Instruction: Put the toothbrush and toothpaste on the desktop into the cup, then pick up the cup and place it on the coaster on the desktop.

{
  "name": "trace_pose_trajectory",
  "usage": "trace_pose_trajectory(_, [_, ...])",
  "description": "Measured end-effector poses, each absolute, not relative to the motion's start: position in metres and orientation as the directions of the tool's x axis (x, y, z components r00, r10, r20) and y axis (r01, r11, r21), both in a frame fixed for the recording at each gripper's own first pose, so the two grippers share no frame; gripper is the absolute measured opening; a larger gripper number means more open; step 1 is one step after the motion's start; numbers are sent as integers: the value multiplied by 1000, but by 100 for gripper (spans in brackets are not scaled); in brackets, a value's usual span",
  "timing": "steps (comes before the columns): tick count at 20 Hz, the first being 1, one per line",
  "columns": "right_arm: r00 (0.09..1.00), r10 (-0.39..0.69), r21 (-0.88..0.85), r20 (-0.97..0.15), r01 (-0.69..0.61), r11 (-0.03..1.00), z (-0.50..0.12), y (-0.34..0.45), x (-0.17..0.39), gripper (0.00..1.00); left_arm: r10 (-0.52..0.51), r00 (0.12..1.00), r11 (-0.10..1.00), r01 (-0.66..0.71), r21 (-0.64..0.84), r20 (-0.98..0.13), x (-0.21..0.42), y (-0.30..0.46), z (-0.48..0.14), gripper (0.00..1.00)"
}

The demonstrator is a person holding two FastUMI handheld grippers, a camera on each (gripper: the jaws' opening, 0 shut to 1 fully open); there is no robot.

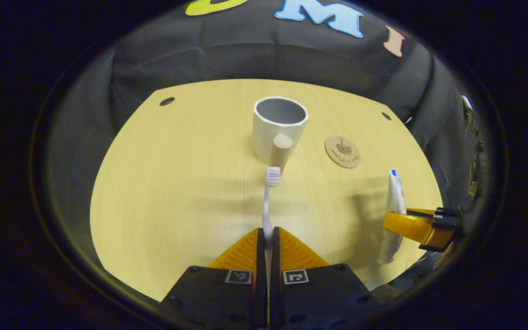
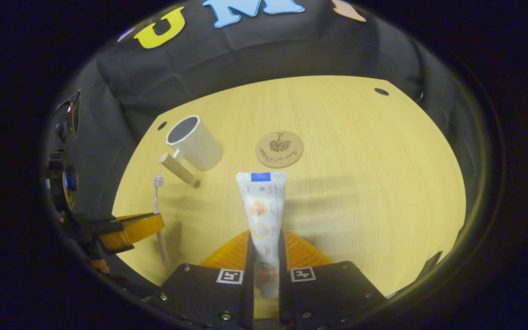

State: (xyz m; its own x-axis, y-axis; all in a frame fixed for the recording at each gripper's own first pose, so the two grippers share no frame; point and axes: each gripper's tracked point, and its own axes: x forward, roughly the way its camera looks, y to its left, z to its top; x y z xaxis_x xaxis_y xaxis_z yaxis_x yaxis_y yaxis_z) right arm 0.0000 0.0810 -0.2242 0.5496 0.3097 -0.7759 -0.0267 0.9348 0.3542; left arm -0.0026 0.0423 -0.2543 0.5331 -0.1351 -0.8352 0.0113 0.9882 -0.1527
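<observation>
Both pickups looked done: left hand-held gripper (image 1: 268, 238) clamped the toothbrush (image 1: 268, 201), right hand-held gripper (image 2: 265, 250) squeezed the toothpaste (image 2: 262, 211). Next, probably drop both into the cup (image 1: 278, 130) beside the coaster (image 1: 342, 151) on the counter (image 1: 177, 192).

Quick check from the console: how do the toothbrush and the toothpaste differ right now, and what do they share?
The toothbrush is a thin pale stick with a bristled head; the toothpaste is a broad flat printed tube. The left gripper clamps the toothbrush, the right gripper the toothpaste. Shared: both are gripped near the lower end, point forward, and are not yet in the cup.
</observation>
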Motion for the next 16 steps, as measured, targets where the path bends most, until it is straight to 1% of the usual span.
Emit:
trace_pose_trajectory(5, [684,329,372,-651,-89,924,-176,88,27,22,-125,681,984,-10,-180,-722,25,50,-204,11])
trace_pose_trajectory(6, [707,335,378,-623,-102,920,-166,89,31,22,-119,710,983,-12,-181,-694,31,54,-194,15])
trace_pose_trajectory(7, [728,340,384,-595,-115,916,-156,90,38,22,-117,738,983,-10,-184,-664,38,57,-183,15])
trace_pose_trajectory(8, [746,344,386,-570,-127,914,-147,91,43,22,-111,763,983,-11,-184,-636,44,59,-173,10])
trace_pose_trajectory(11, [785,349,376,-511,-160,913,-129,92,60,22,-107,824,982,1,-189,-556,59,68,-142,10])
trace_pose_trajectory(16, [832,350,374,-430,-188,908,-104,94,82,22,-107,915,980,32,-195,-388,105,66,-104,10])
